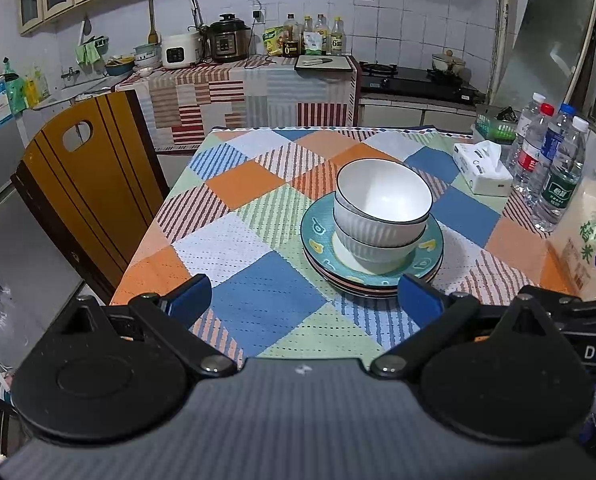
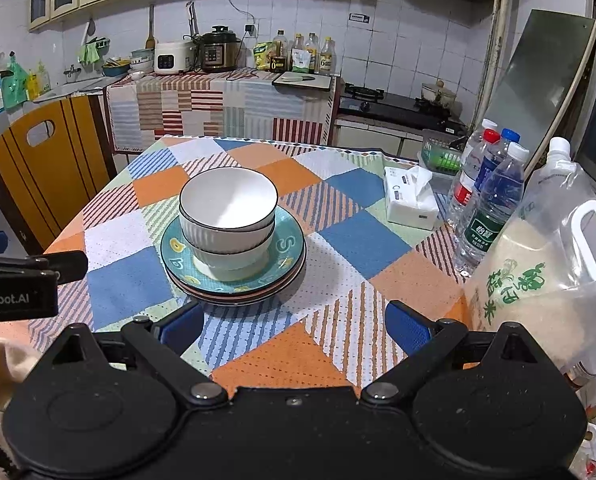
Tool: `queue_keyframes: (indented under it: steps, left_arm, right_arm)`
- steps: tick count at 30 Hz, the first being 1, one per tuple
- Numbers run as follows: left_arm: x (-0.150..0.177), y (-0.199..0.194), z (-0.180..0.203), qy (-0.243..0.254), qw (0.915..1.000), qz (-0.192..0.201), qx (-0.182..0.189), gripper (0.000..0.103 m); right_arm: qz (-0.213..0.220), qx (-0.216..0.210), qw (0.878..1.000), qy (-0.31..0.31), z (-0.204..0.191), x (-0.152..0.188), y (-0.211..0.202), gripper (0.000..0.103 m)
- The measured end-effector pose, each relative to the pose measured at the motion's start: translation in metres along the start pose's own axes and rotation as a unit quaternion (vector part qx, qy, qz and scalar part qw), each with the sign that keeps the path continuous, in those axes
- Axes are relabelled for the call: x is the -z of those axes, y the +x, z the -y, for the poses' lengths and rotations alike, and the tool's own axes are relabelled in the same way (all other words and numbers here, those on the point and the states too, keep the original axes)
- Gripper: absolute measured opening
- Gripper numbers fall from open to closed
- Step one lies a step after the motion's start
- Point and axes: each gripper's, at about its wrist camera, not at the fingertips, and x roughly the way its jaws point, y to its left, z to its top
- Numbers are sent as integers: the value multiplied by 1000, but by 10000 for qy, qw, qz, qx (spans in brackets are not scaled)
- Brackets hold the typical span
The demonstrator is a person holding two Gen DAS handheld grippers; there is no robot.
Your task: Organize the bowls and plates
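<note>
Two white ribbed bowls [image 1: 381, 208] with dark rims sit nested on a stack of plates [image 1: 317, 236], the top one teal with yellow figures, on the chequered tablecloth. The same bowls [image 2: 228, 208] and plates [image 2: 286, 248] show in the right wrist view. My left gripper [image 1: 303, 298] is open and empty, just in front of the stack, its right finger near the plates' rim. My right gripper [image 2: 294, 326] is open and empty, in front and to the right of the stack. The left gripper's body [image 2: 18, 280] shows at the left edge of the right wrist view.
A tissue pack [image 2: 411, 200], several water bottles [image 2: 493, 204] and a rice bag [image 2: 537, 276] stand at the table's right side. A green basket [image 2: 441, 156] is behind them. A wooden chair [image 1: 86, 188] stands at the table's left. Kitchen counter and stove are beyond.
</note>
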Motion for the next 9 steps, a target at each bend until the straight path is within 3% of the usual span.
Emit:
queue_keyframes:
  steps: [9]
  left_arm:
    - [0,-2,2,50,10000,-20,37,101]
  right_arm:
    - [-138,-24,9999,-7,0,1,5,99]
